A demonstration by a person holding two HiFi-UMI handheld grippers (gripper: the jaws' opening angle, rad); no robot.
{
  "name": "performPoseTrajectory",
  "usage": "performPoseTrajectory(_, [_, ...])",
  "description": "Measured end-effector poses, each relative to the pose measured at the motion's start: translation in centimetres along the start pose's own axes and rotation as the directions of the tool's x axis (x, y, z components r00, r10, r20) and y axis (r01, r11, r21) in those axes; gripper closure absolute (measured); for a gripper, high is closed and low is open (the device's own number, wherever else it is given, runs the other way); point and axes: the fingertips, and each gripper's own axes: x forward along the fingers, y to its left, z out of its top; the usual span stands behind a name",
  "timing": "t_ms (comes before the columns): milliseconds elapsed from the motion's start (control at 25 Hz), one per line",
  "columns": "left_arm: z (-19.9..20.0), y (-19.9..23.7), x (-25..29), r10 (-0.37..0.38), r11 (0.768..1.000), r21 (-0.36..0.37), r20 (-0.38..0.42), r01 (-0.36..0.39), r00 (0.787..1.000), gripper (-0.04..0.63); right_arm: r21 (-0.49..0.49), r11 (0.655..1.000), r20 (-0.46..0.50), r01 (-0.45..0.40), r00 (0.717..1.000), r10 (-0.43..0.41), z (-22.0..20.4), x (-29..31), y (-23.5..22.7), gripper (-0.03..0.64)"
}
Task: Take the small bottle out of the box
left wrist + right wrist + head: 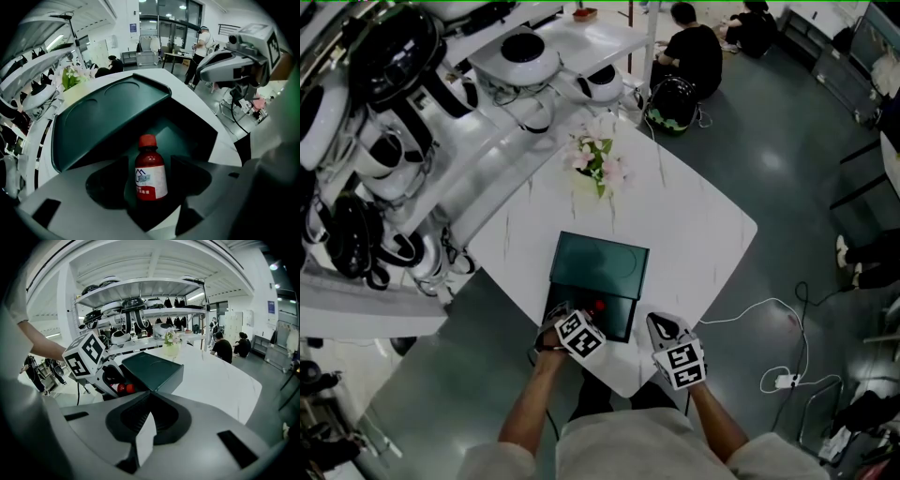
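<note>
- Bottle [150, 176] sits in the box [598, 264], standing upright at the near end of the open tray. It has a red cap, brown glass and a white and red label.
- Left gripper [578, 323] points steeply down into that near end. Its claw is spread wide with the bottle right between the two jaws. From the left gripper view I can see a thin gap on each side, so the pads aren't pressing on it.
- Right gripper [664, 328] hangs just right of the box, over the near edge of the table [703, 225]. Its claw is closed up tight with nothing in it.
- The box is dark green, with its lid tipped back on the far side and a round shape pressed into the lid.
- In the right gripper view the red cap pokes out just beside the left gripper's marker cube.
- The table is white with faint veining, and a vase of pink and white flowers [598, 164] stands at its far end, well apart from the box.
- Racks with white robot parts [525, 52] are off to the left.
- A person in black [689, 52] sits on the floor way at the back.
</note>
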Motion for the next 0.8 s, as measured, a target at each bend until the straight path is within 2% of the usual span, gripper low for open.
performPoseTrajectory(320, [-0.7, -0.4, 1.7, -0.055, 0.998, -0.015, -0.083, 0.054, 0.995, 0.302, 0.01, 1.0, 0.0, 0.002, 1.0, -0.002, -0.1, -0.1, -0.2, 0.595])
performPoseTrajectory(440, [-1.1, 0.1, 2.1, -0.049, 0.998, -0.035, -0.08, 0.046, 0.996, 0.318, 0.015, 1.0, 0.001, -0.001, 1.0, 0.001, 0.0, 0.1, 0.0, 0.595])
performPoseTrajectory(800, [-1.2, 0.3, 2.1, -0.033, 0.999, 0.002, -0.074, 0.033, 0.997, 0.36, 0.007, 1.0, -0.005, -0.013, 1.0, 0.013, -0.1, 0.6, 0.3, 0.595])
